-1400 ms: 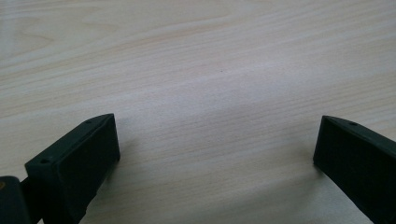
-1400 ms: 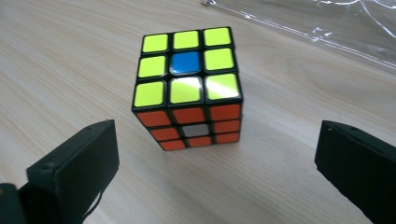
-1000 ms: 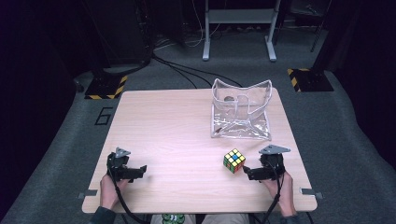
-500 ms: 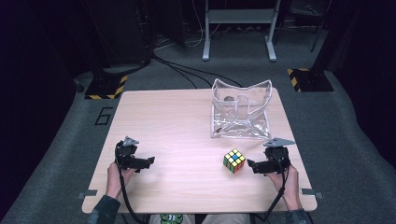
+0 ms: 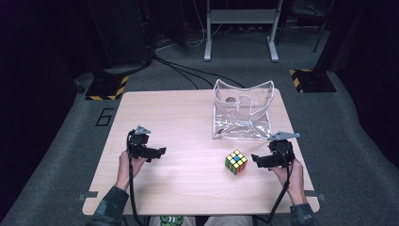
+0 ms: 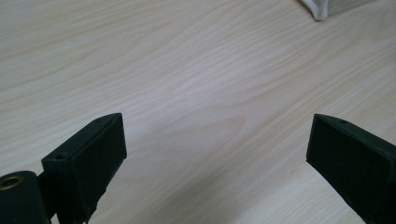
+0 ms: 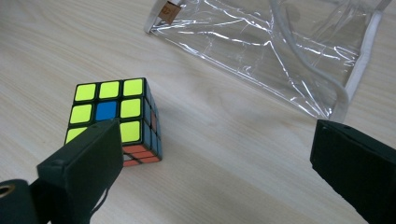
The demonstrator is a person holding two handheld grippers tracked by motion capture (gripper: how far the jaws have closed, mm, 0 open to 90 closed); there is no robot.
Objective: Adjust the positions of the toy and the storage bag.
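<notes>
A scrambled puzzle cube (image 5: 235, 162) with a mostly yellow top (image 7: 110, 110) lies on the wooden table (image 5: 188, 122), right of centre. My right gripper (image 5: 256, 159) (image 7: 215, 154) is open just to the cube's right, its jaws pointing at it, and its left jaw covers the cube's near corner in the right gripper view. A clear plastic bag (image 5: 242, 110) (image 7: 275, 51) with white trim stands open behind the cube. My left gripper (image 5: 159, 152) (image 6: 215, 149) is open over bare wood at the table's left, nothing between its jaws.
A corner of the clear bag (image 6: 322, 7) shows far off in the left gripper view. Black cables (image 5: 188, 70), a metal stand (image 5: 240, 28) and striped floor plates (image 5: 106, 87) lie beyond the table's far edge. Both forearms enter from the table's near edge.
Both grippers have moved forward, away from the near edge. The left one also shifted right toward the middle. The right one keeps its jaws level with the cube, which has not moved.
</notes>
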